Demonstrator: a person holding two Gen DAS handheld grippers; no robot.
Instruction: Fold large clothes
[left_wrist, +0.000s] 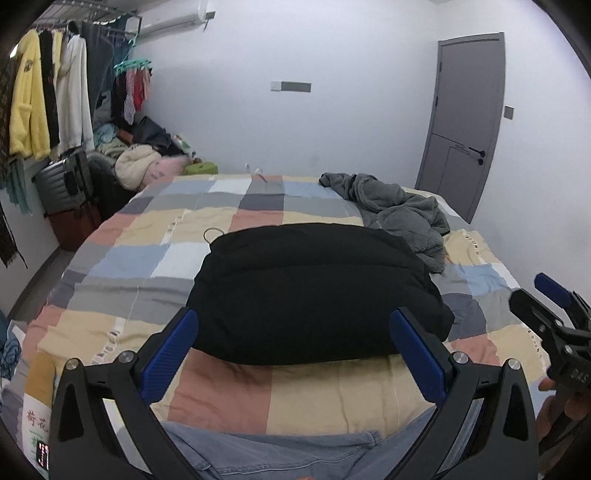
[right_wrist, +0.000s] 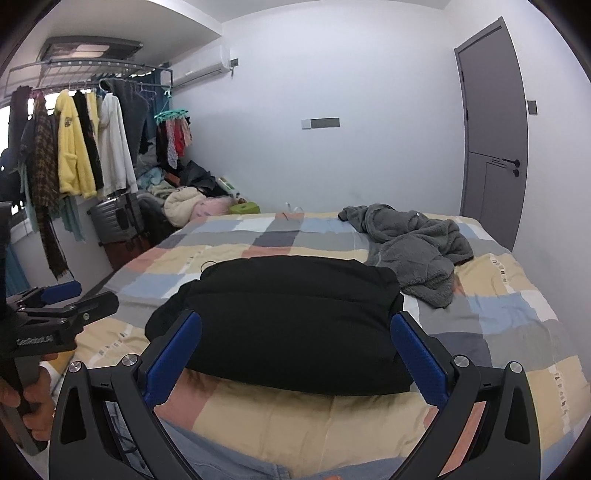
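The left hand-held gripper (left_wrist: 293, 328) is held low over the near edge of the bed (left_wrist: 122, 266), pointing forward across the mattress. Its two blue-padded fingers (left_wrist: 170, 354) are spread wide, nothing between them, and they frame the near edge of the black garment (left_wrist: 314, 291) without touching it. The right hand-held gripper (right_wrist: 295, 332) is held in much the same pose just beside it, level, aimed the same way, its fingers (right_wrist: 419, 360) equally far apart and empty.

In the left wrist view the right hand-held gripper (left_wrist: 546, 299) shows at the right edge, tilted up and to the left, with the person's hand (left_wrist: 557, 402) wrapped around its handle below. In the right wrist view the left hand-held gripper (right_wrist: 70, 295) shows at the left edge, lying roughly level and pointing right, with the left hand (right_wrist: 33, 398) gripping the handle beneath it.

The black garment (right_wrist: 291, 317) lies as a folded, puffy, rounded bundle in the middle of the checked bedcover (right_wrist: 498, 306), its near edge just ahead of both sets of fingers. A grey fleece garment (left_wrist: 402, 214) lies crumpled farther back and to the right, its edge just beside the bundle's far right corner. Blue denim (left_wrist: 280, 454) fills the bottom of the left view, against the bed's near edge. A grey door (right_wrist: 495, 136) stands closed in the right wall, and clothes hang on a rack (right_wrist: 85, 140) at the left.
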